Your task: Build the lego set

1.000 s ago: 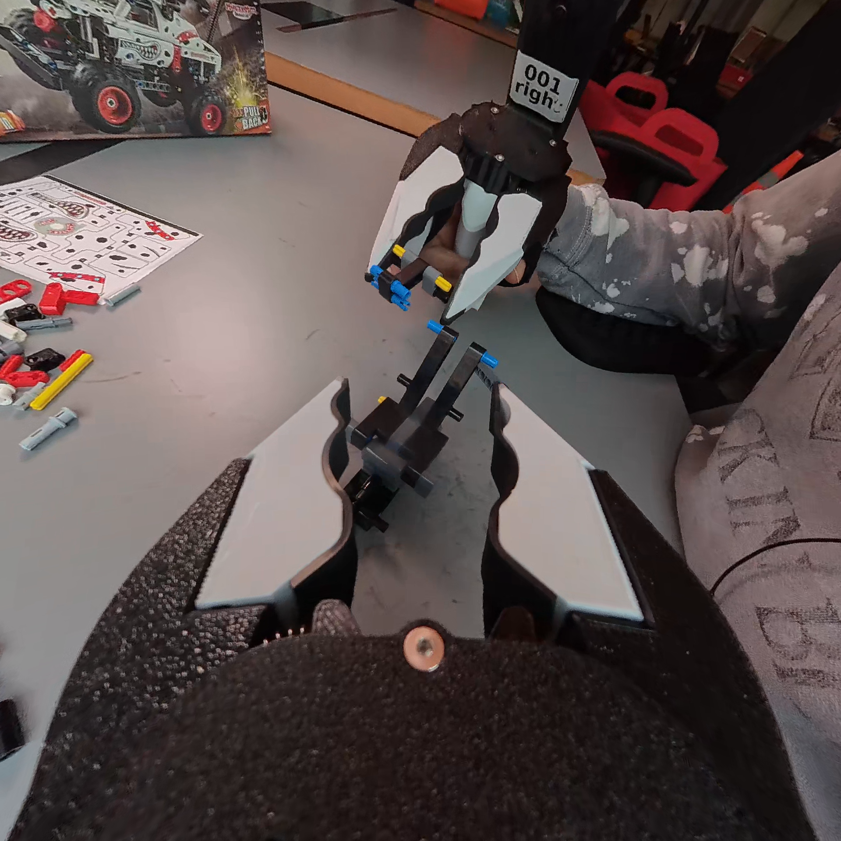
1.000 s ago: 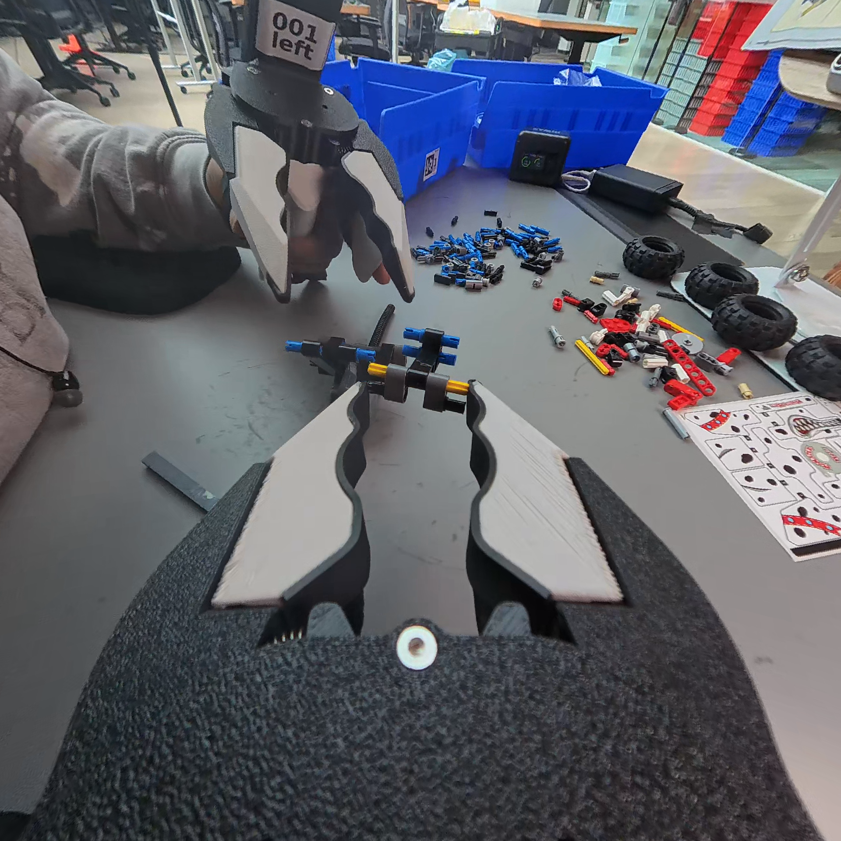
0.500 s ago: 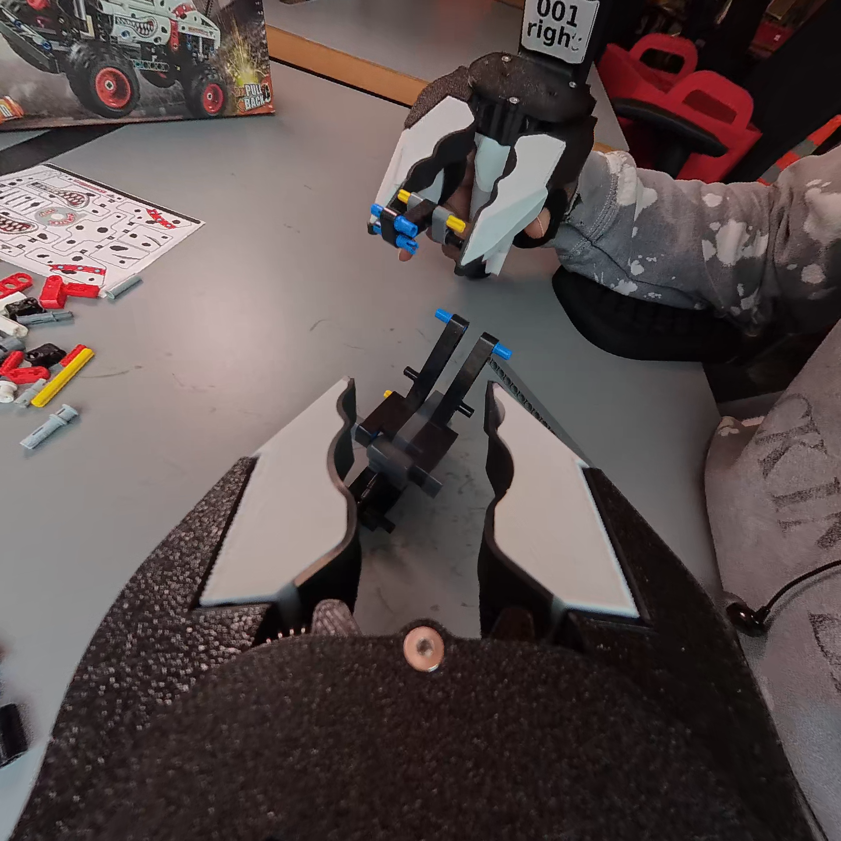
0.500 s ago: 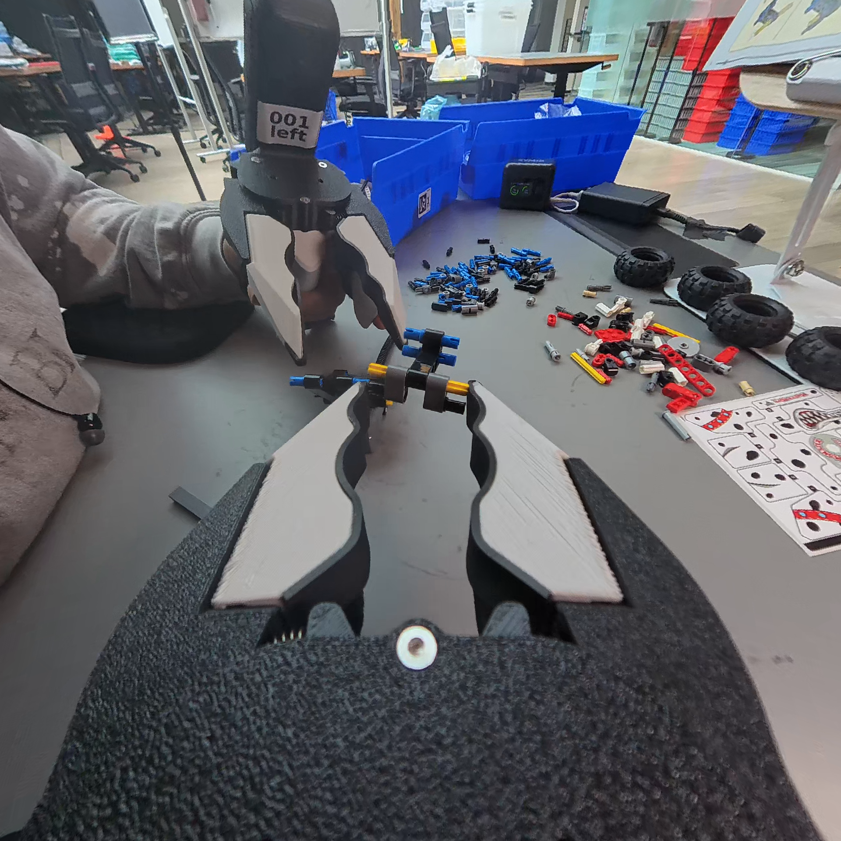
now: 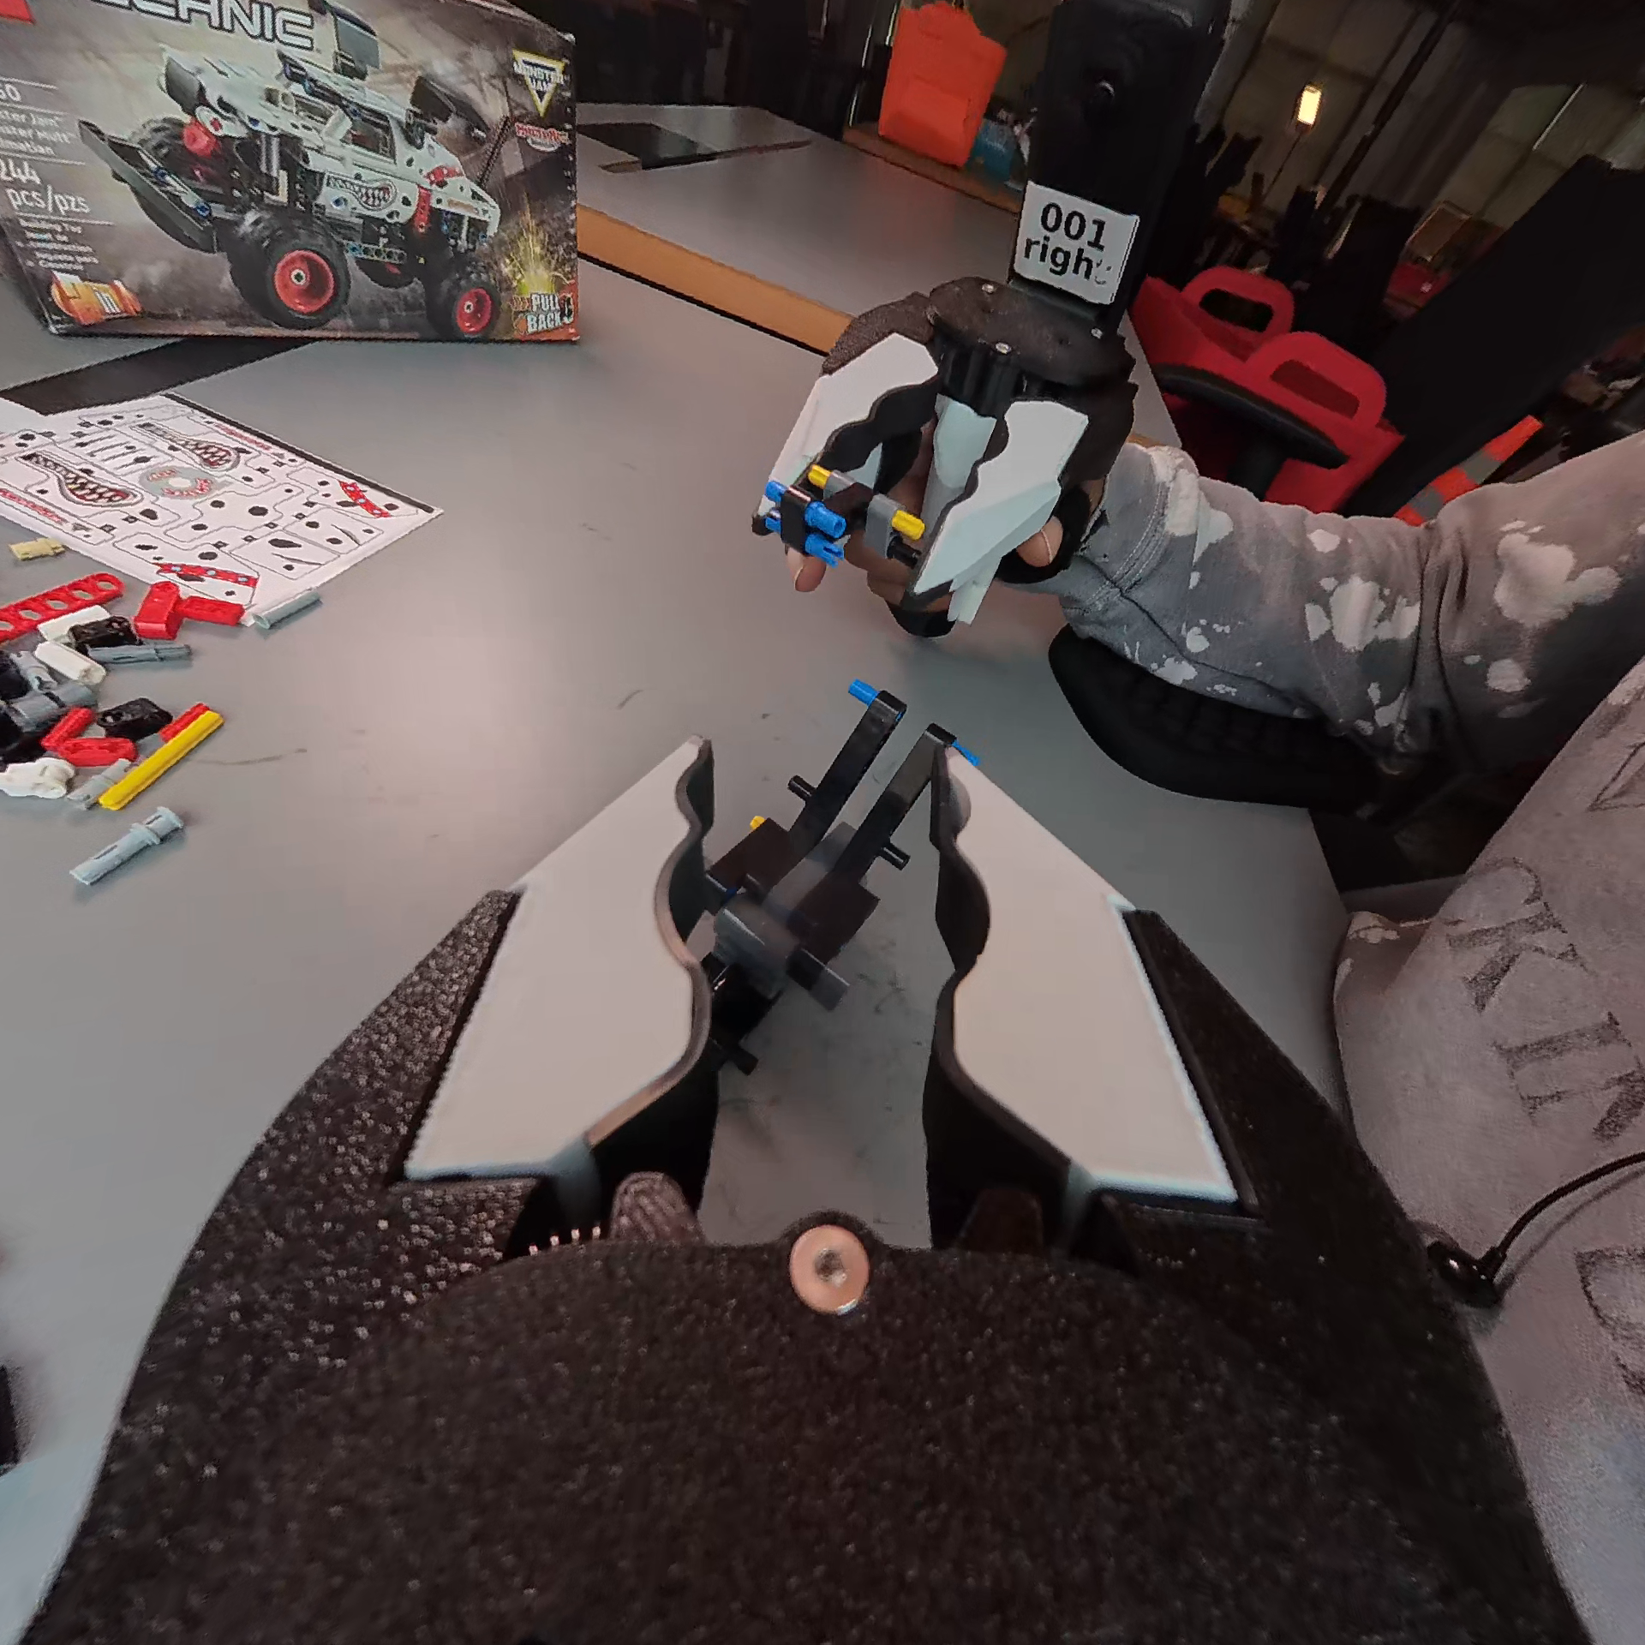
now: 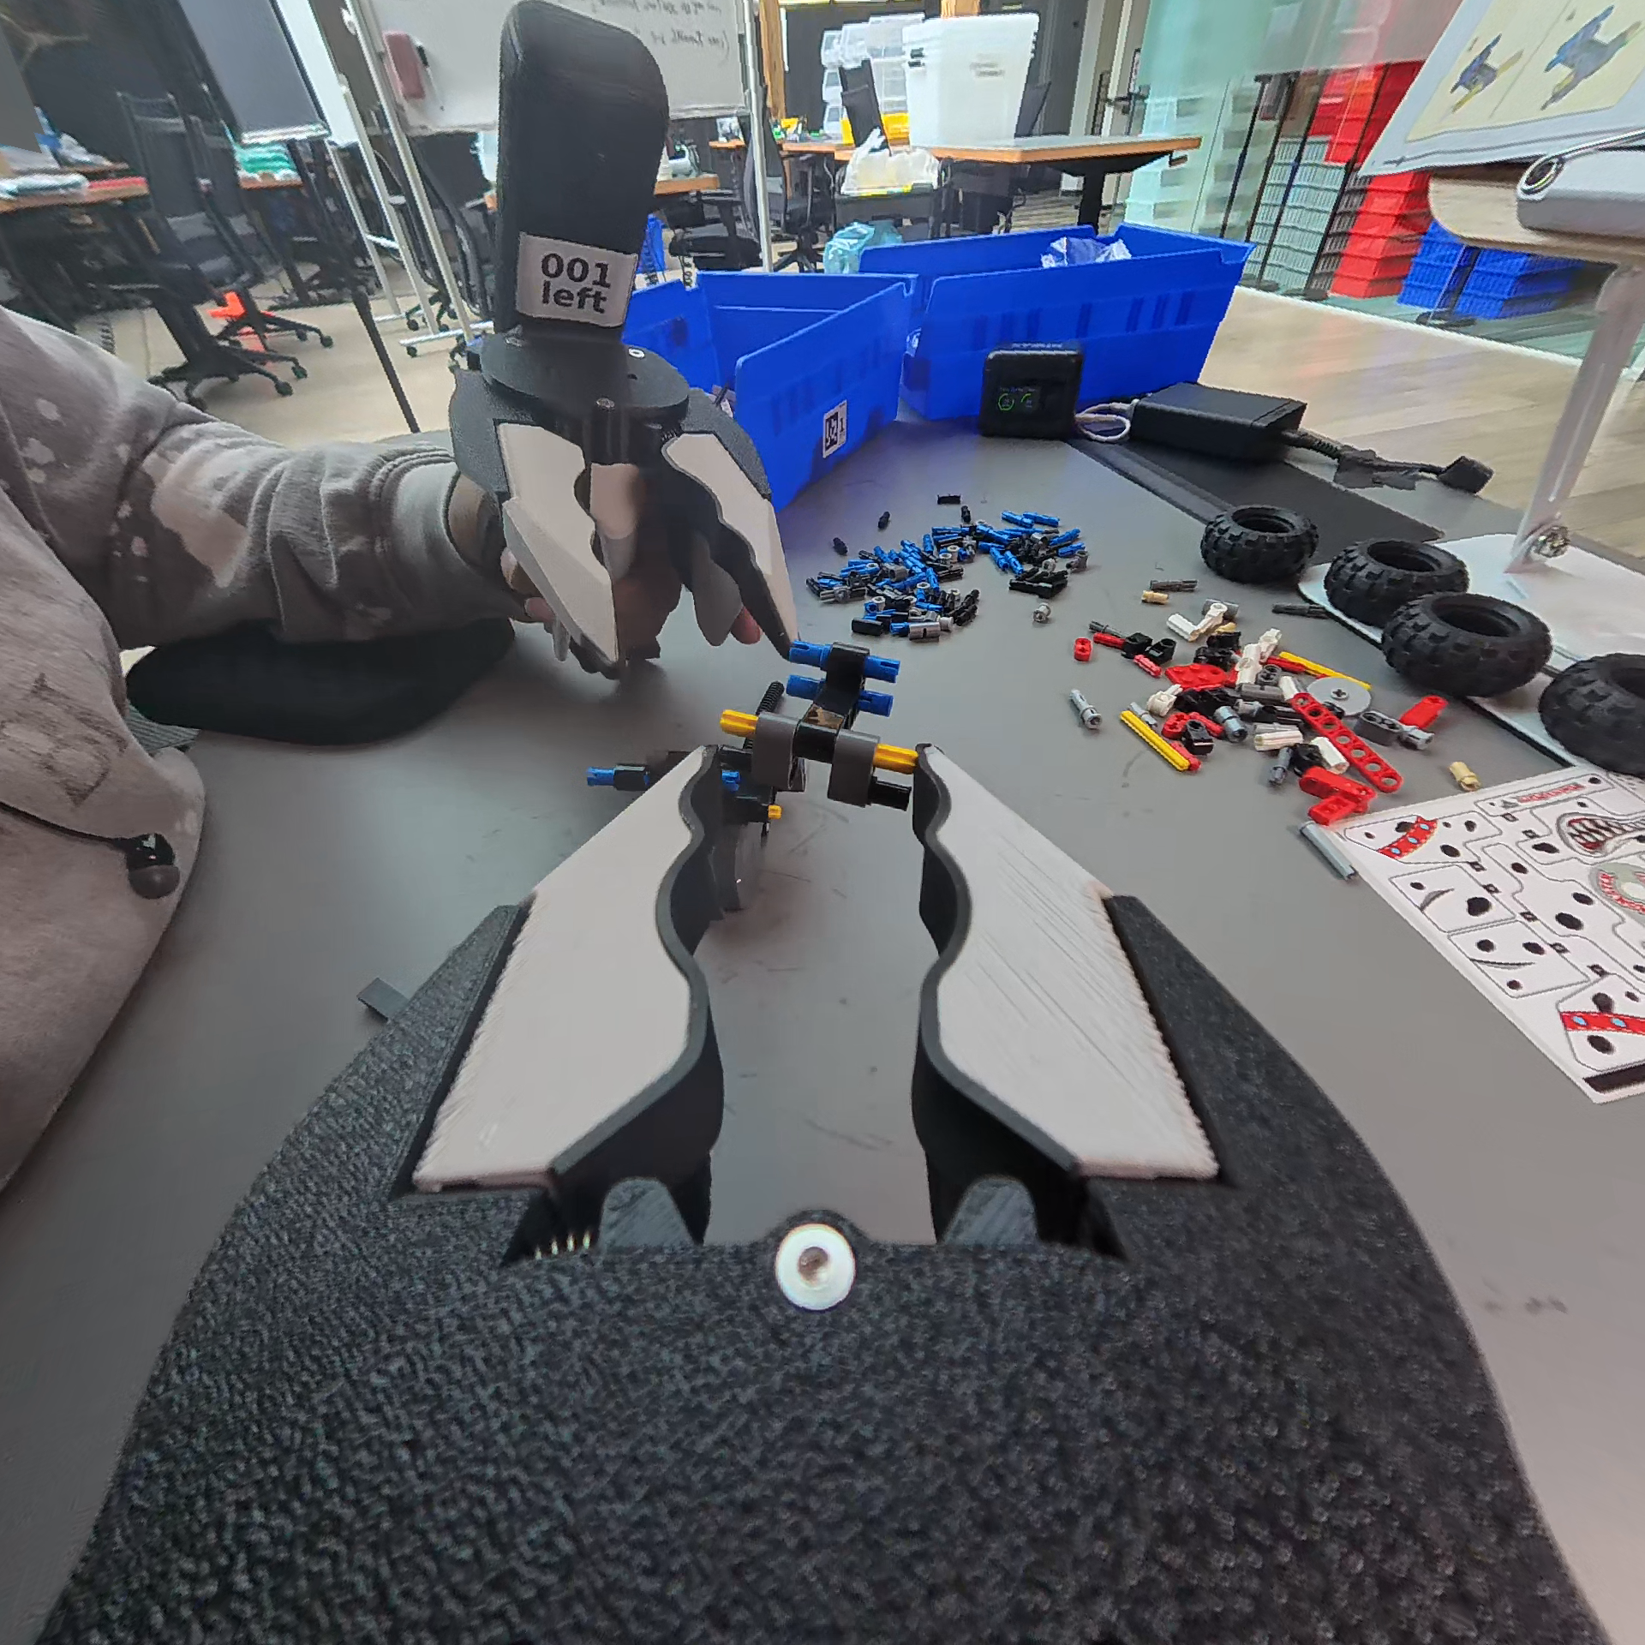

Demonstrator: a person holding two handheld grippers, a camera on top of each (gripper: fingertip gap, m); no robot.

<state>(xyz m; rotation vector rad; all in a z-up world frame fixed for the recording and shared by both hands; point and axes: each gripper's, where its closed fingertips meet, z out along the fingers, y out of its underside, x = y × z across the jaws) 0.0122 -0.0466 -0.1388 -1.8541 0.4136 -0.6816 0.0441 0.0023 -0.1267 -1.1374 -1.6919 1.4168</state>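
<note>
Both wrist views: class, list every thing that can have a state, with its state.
Left black-and-grey gripper: open, empty
Right black-and-grey gripper: shut on small black piece with yellow axle and blue pins
Black beam frame: lying on grey table, unheld
Four black rubber tyres: loose, unmounted
Printed cardboard box: upright

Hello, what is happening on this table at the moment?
A person is building a lego set with two handheld grippers. The right gripper is shut on a small subassembly with a yellow axle and blue pins, held above the grey table. The left gripper is open around a black frame piece on the table. Loose parts and four tyres wait nearby.
</note>
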